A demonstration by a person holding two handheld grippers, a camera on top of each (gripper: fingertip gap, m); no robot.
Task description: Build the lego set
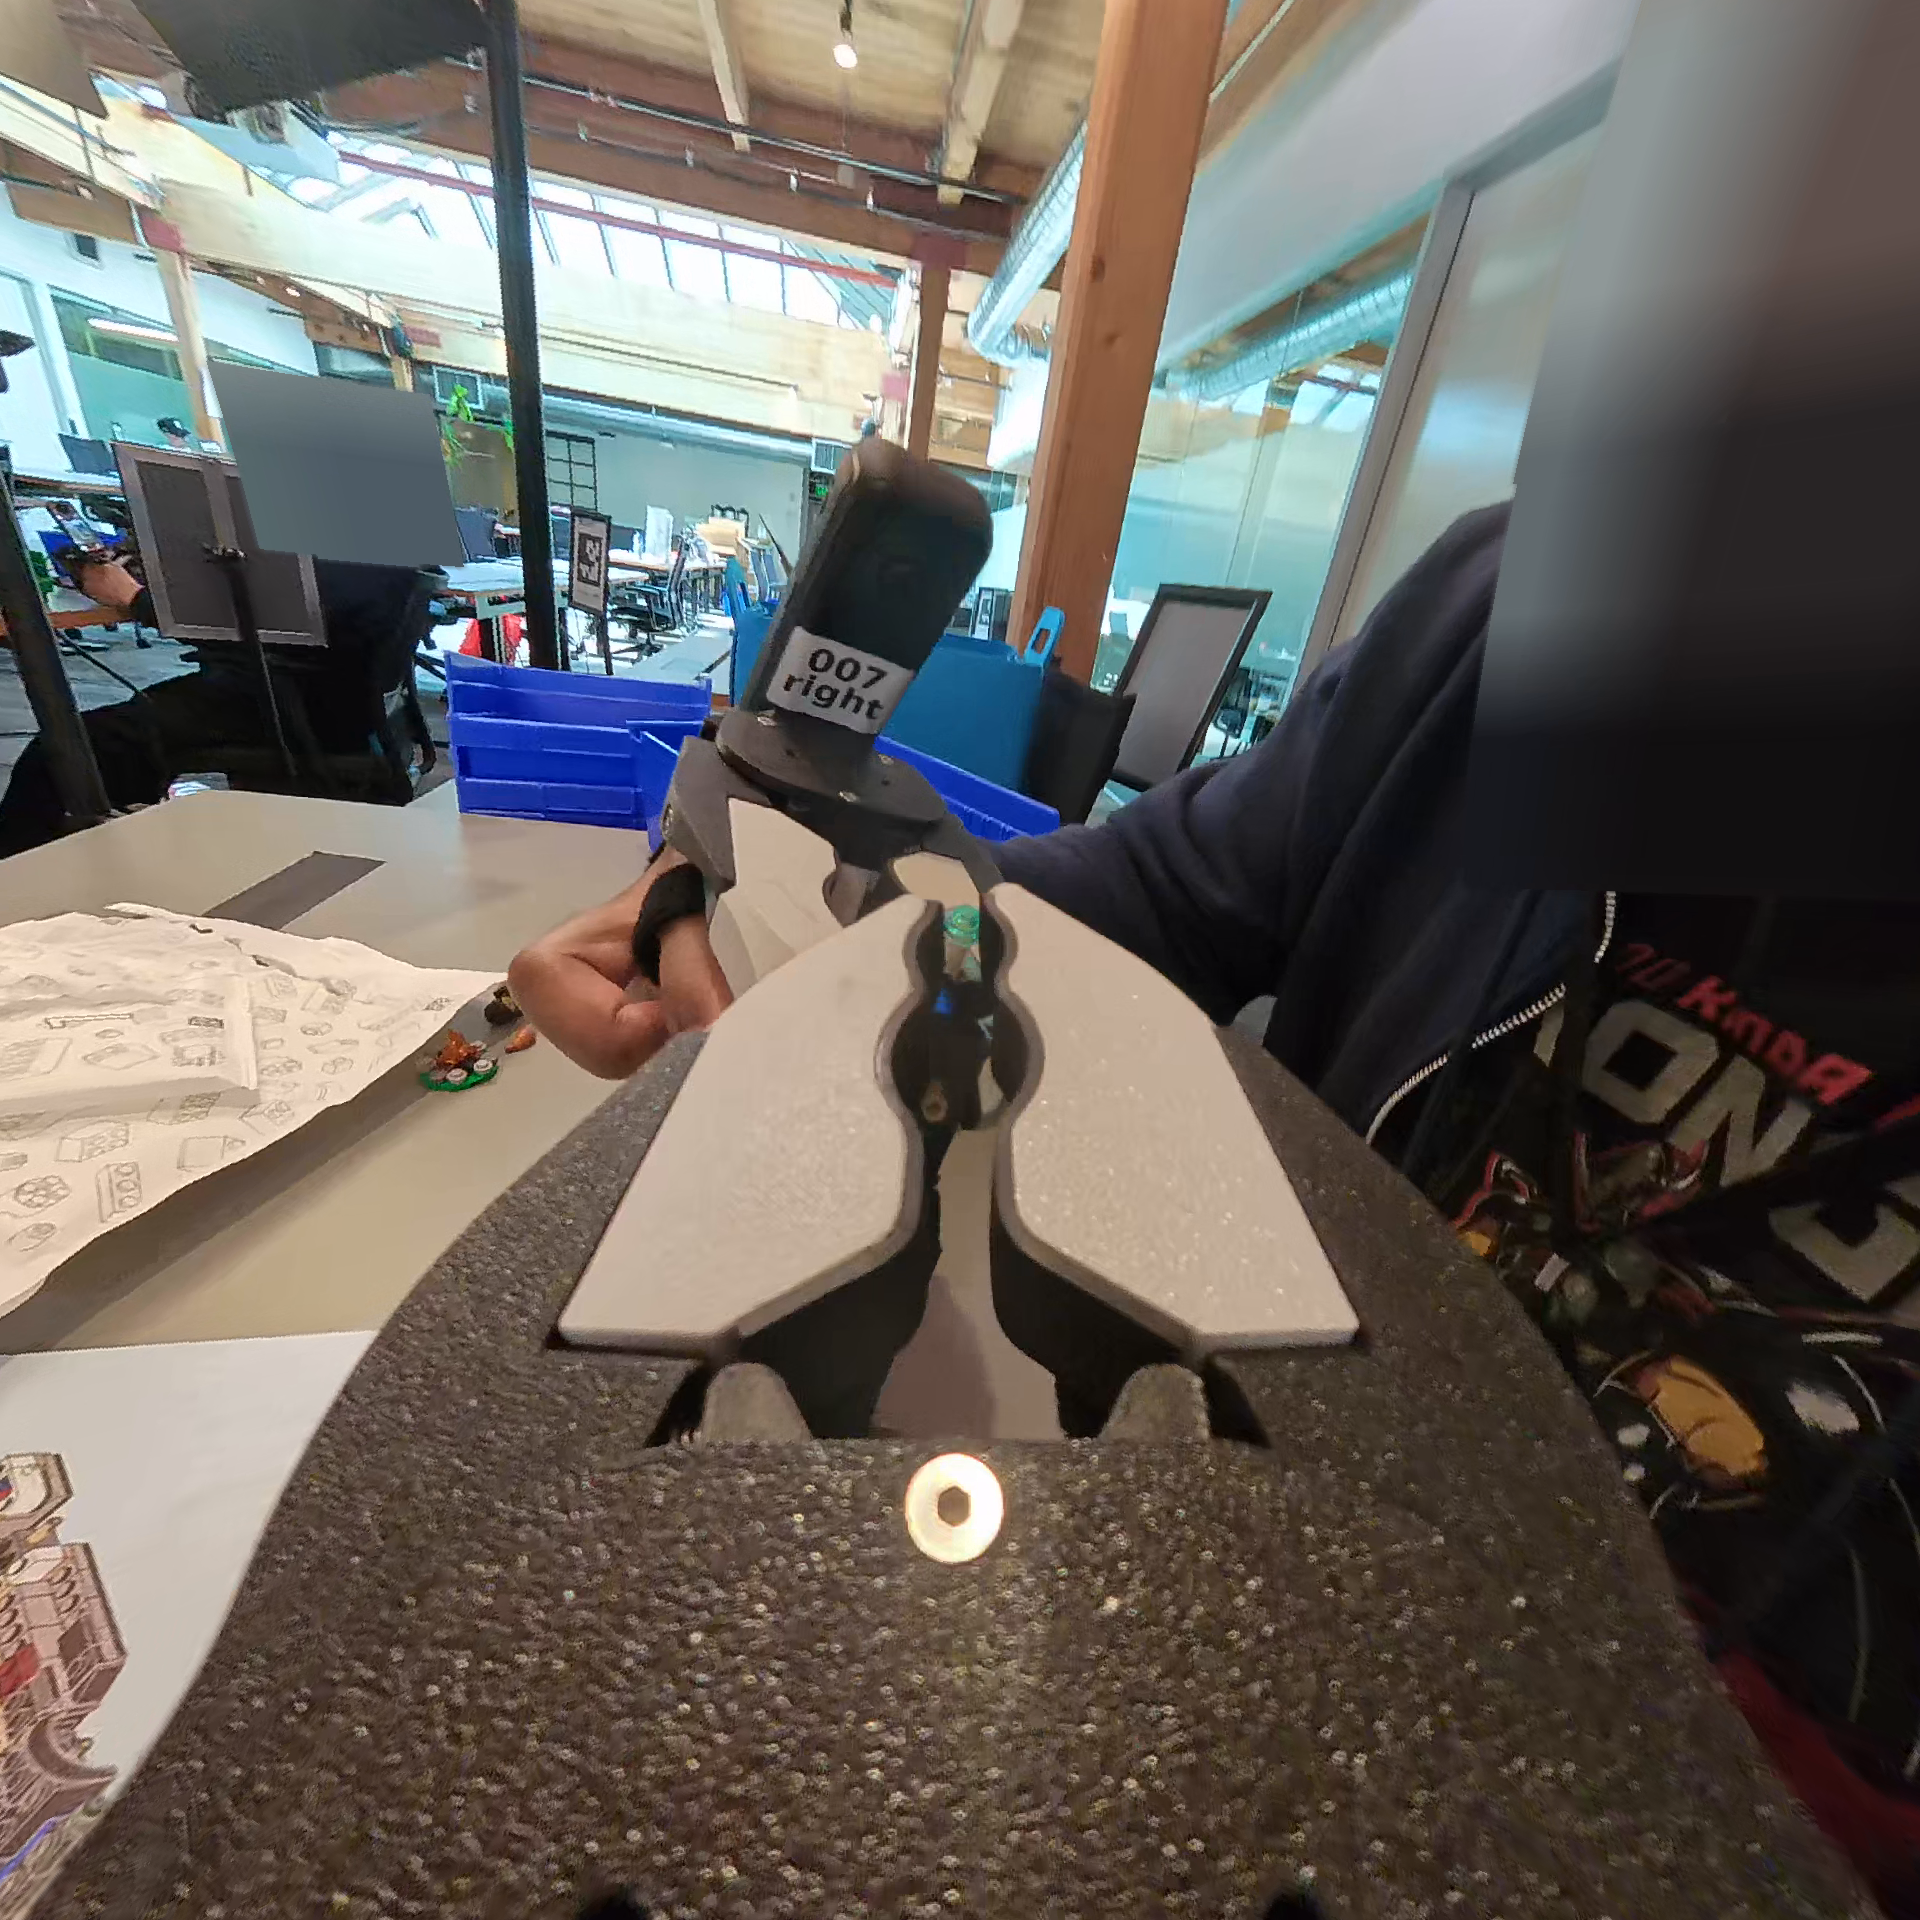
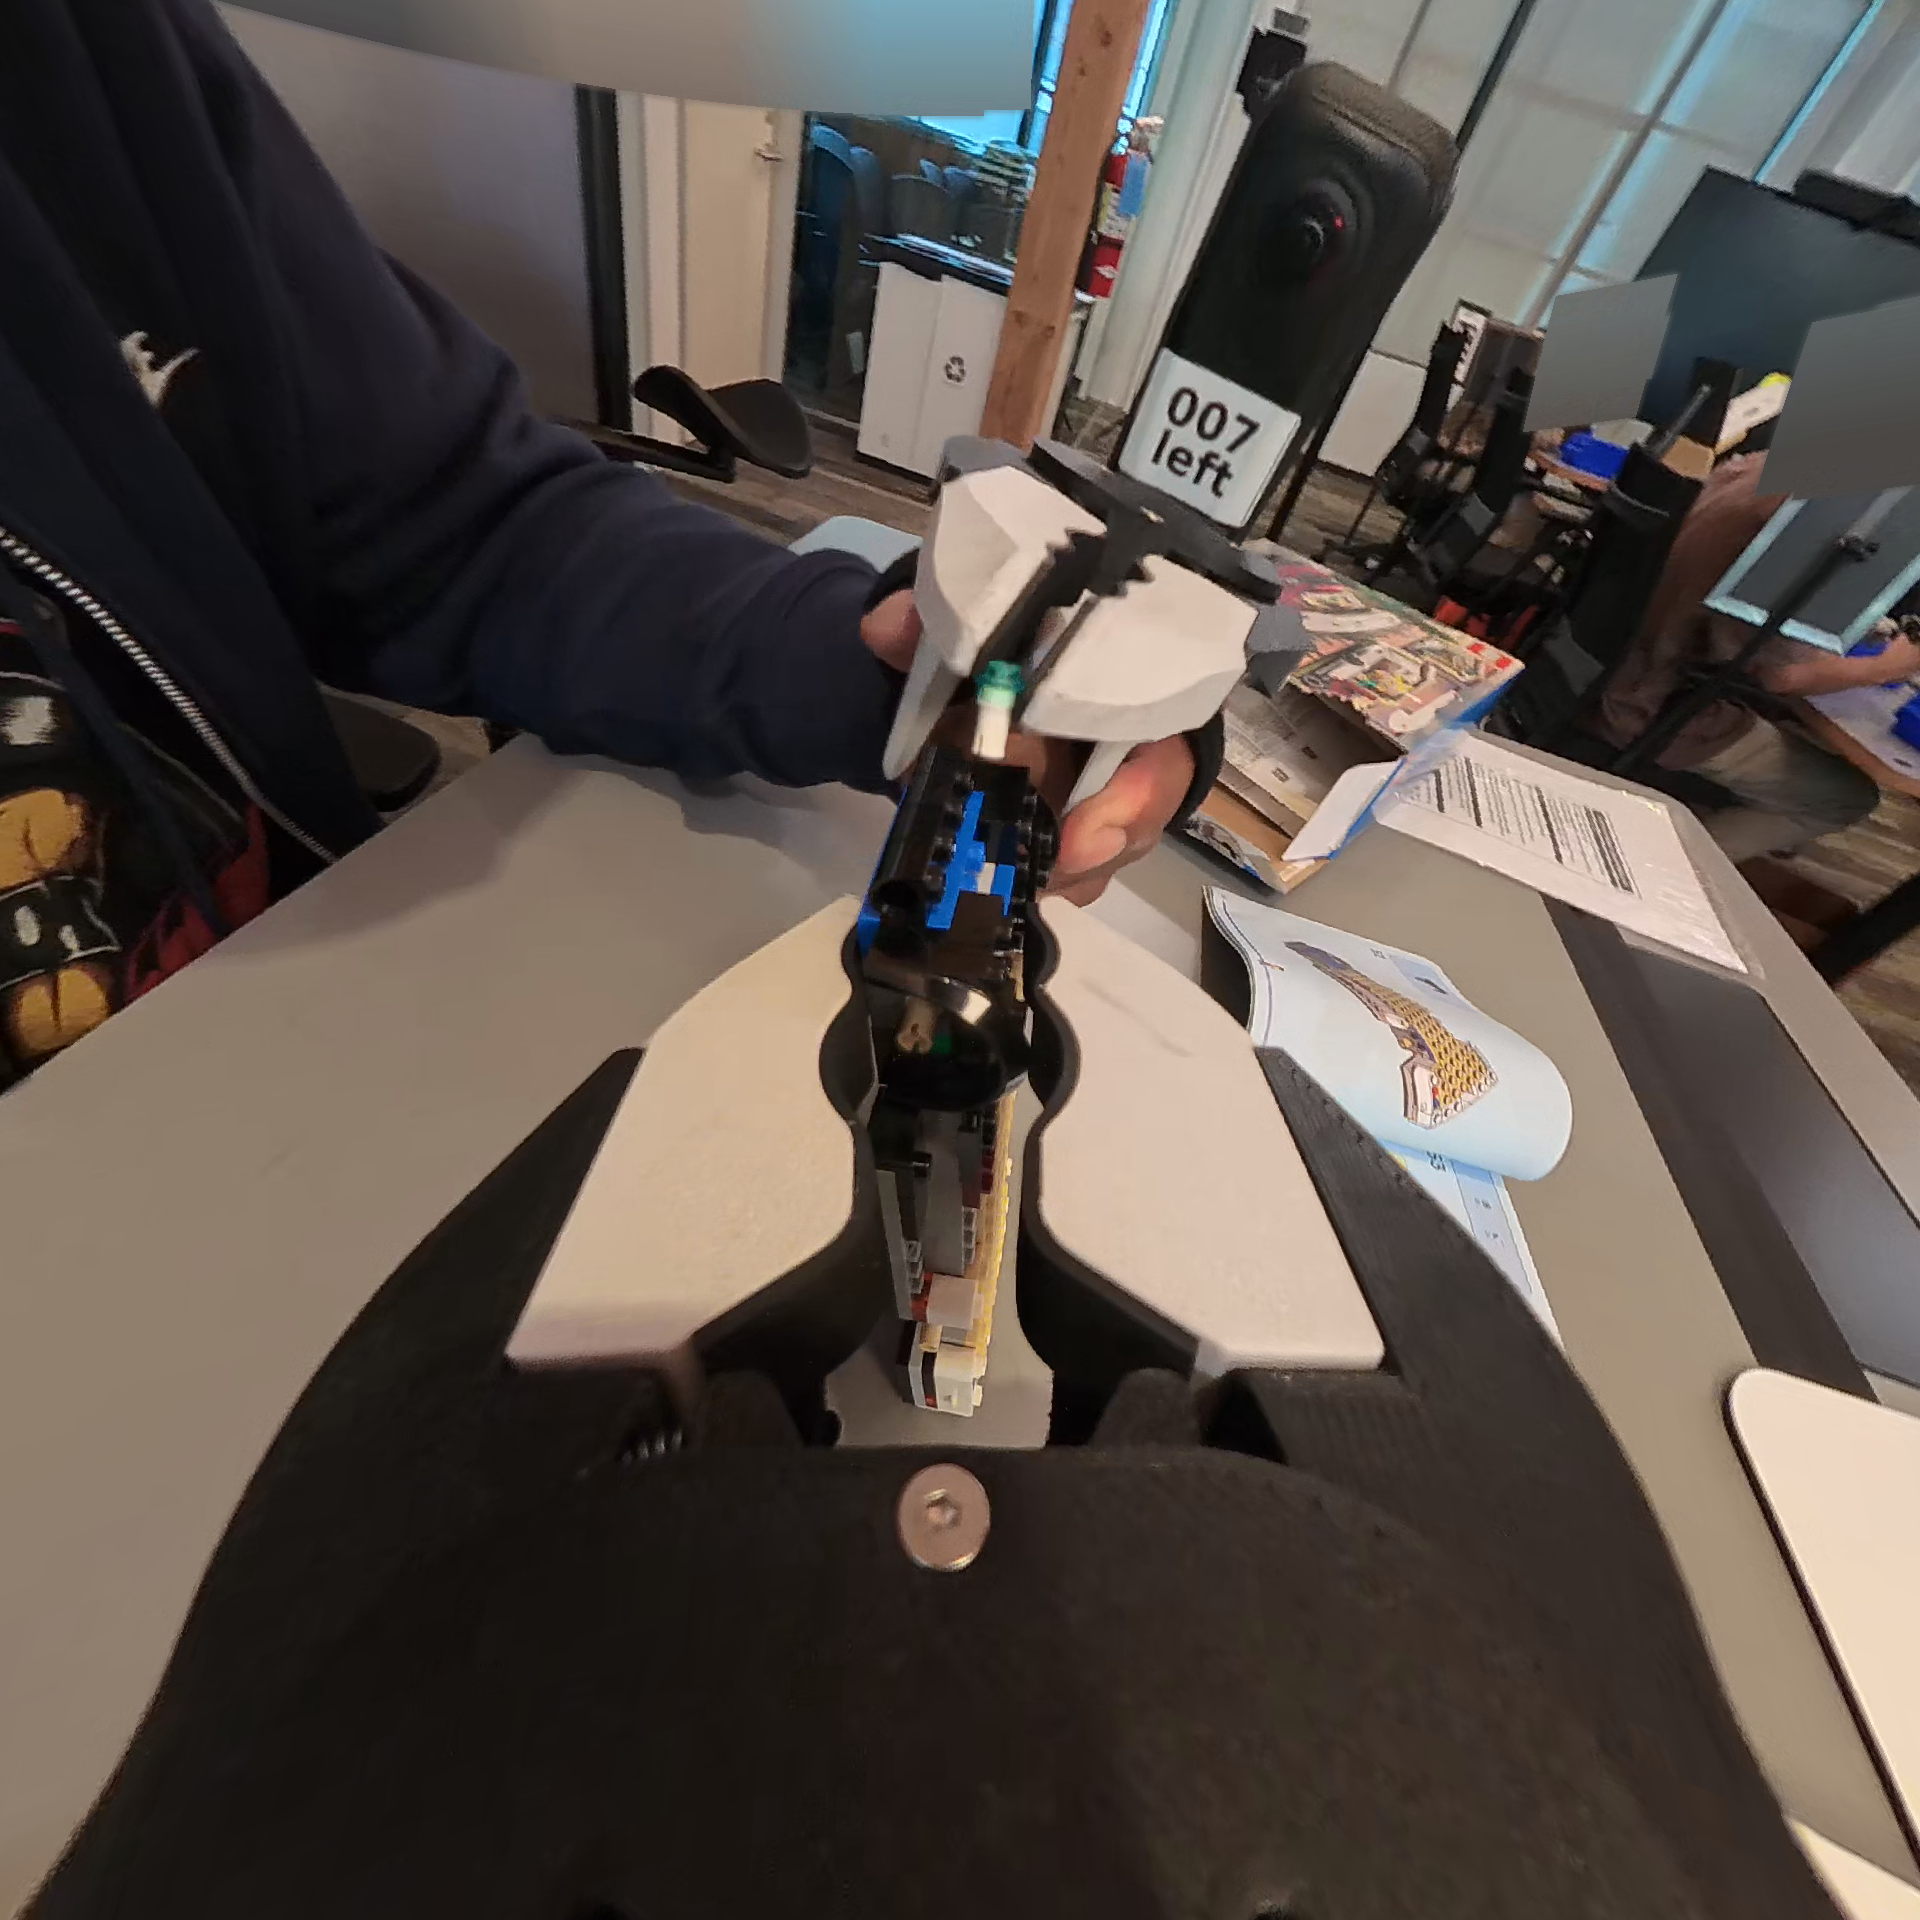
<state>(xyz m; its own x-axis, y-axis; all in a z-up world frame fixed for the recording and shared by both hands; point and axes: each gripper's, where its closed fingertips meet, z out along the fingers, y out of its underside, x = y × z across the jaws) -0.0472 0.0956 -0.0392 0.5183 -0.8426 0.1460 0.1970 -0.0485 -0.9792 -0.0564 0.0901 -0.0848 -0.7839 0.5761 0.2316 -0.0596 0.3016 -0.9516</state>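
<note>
Bricks fill my right claw (image 2: 940, 997): I have it clamped on a tall brick model (image 2: 940, 1195), black and blue at the far end, grey and cream nearer the camera, with both pale fingers (image 2: 758, 1122) pressed on its flanks. I hold it up off the bench (image 2: 312, 1039), lengthwise along the fingers, so its studded black and blue end faces outward where the other claw can reach it.

Just beyond, my left claw (image 2: 1013, 686) comes in from above and tilts down toward that end. It is clenched on a small white peg with a teal cap (image 2: 997, 707), pinched at the very tips so most of the peg hangs free below them, just over the model's far studs; I cannot tell whether it touches them. From the left wrist the same teal cap (image 1: 961, 923) shows in the narrow slit between the fingertips.

Farther out on the bench, an open instruction booklet (image 2: 1434, 1049) lies to the right. Past it, near the far right edge, sit a torn box (image 2: 1382, 665) and a printed sheet (image 2: 1538, 821). Across the bench lie a patterned paper sheet (image 1: 156, 1049) and a small green-based brick piece (image 1: 457, 1065).
</note>
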